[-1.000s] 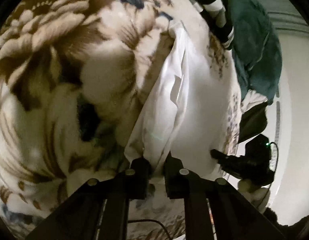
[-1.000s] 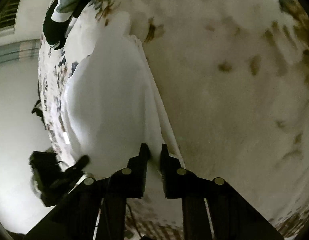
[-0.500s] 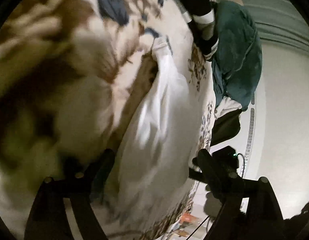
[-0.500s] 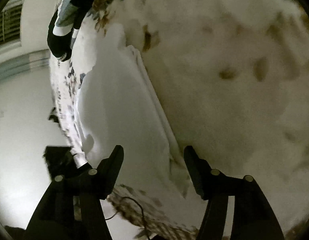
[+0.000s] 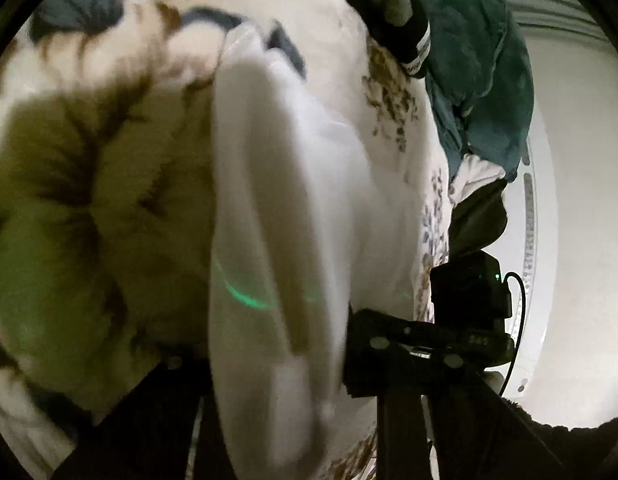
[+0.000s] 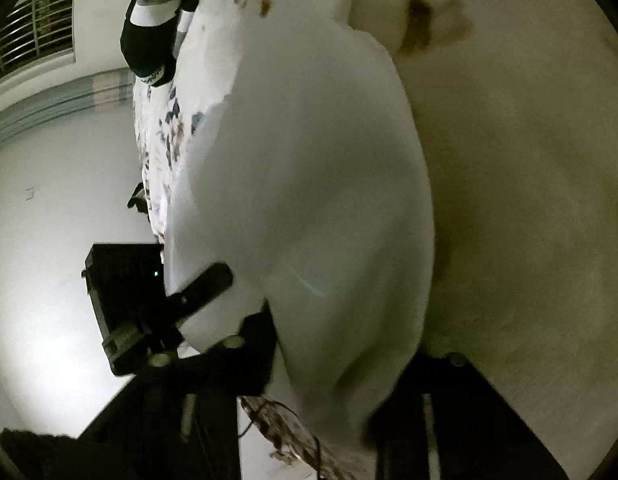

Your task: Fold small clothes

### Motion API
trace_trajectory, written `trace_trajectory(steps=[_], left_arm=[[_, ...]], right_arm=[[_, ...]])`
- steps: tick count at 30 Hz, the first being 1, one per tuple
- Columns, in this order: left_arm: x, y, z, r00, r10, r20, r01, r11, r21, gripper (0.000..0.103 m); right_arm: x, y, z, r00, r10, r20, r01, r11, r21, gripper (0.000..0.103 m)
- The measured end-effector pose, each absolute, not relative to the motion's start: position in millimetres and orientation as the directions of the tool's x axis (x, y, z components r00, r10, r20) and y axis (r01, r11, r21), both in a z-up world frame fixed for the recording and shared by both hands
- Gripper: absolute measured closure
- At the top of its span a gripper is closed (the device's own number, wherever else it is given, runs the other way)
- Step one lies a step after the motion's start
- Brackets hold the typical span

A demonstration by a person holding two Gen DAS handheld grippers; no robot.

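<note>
The white cotton garment [image 5: 293, 208] lies in a long folded strip on the cream, brown-flowered fleece blanket [image 5: 89, 184] covering the bed. The left gripper [image 5: 269, 360] has its fingers spread wide, one on each side of the cloth's near end, gripping nothing. The right gripper [image 6: 341, 344] is likewise parted wide astride the white cloth, its fingers [image 6: 257, 344] not pinching it. A dark green garment [image 5: 481, 72] sits at the bed's far edge.

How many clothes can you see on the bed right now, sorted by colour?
White garment: 1
Dark green garment: 1
Black-and-white striped garment: 1
Total: 3, all on the floral blanket.
</note>
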State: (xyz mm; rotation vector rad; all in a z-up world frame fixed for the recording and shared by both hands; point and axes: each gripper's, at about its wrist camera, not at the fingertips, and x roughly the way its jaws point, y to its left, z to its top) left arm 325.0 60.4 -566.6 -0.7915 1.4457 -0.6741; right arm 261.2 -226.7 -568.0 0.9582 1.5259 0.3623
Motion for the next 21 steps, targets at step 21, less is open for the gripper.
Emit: trace_trajectory(steps=[21], left_arm=[[568,58,-367,0.323,-0.799,-0.507,0.156,0.573,-0.804,0.086]], right_arm=[[513,-228,-340,0.345,0.649,-0.678,0.035,0.713,0.701,0.084]])
